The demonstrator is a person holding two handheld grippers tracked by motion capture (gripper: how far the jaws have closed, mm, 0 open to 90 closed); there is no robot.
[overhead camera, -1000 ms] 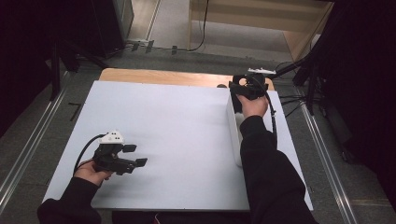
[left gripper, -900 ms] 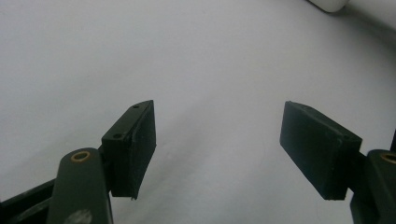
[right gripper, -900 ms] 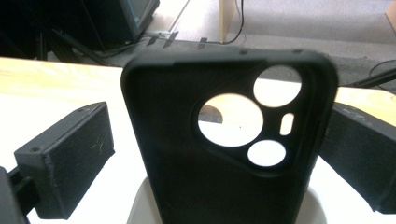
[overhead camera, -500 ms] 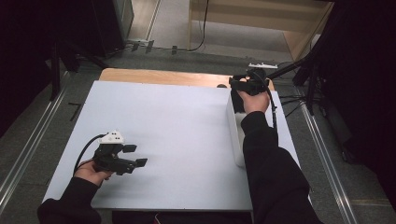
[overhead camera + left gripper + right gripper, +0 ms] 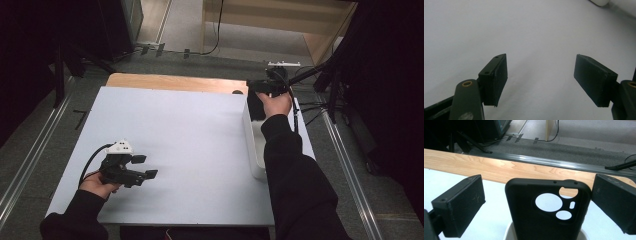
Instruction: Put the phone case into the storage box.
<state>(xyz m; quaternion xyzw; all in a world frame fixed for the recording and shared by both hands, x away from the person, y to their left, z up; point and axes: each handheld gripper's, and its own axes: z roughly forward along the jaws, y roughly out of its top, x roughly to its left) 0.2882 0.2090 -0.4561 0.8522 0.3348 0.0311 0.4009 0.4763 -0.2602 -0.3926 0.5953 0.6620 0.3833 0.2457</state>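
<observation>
The right gripper view reveals camera cutouts in the phone case, unpinched between the spread right gripper; left gripper gapes over the tabletop.

Black gear on a pale table

The phone case is matt black, as are both grippers' pads and the person's sleeves. The mat is plain bluish white, the bin white, the table edge light wood grain, the floor grey.
</observation>
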